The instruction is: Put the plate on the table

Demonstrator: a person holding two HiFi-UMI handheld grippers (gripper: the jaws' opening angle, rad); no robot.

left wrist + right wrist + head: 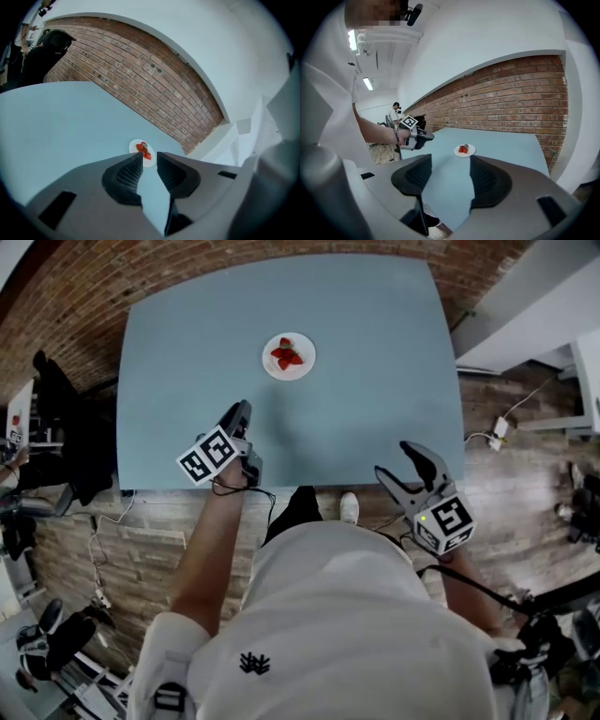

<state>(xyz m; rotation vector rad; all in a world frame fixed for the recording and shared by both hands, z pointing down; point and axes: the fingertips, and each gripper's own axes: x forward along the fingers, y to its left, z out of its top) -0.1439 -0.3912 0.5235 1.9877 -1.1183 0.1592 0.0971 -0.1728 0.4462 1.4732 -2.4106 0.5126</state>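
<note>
1. The plate point(289, 356) lies flat on the blue counter point(375, 390), towards the far edge and roughly midway across; red strawberry pieces point(286, 354) sit on it; neither tool touches it.
2. My left tool point(241, 412) hangs over the near part of the counter and points towards the plate, well apart from it; its jaws stand a little apart with a narrow gap; nothing is between them; through the gap in the left gripper view I see only bare counter, with the plate beyond the tips.
3. My right tool point(397, 462) is at the near right edge of the counter, its body out over the plank floor point(525, 484); its jaws are plainly apart, wider than the left ones, and empty; the plate is well beyond them.
4. In the right gripper view the left tool shows held in a hand, its marker cube point(408, 122) on top, above the counter and left of the plate.
5. A brick wall point(511, 93) runs behind the counter's far side.
</note>
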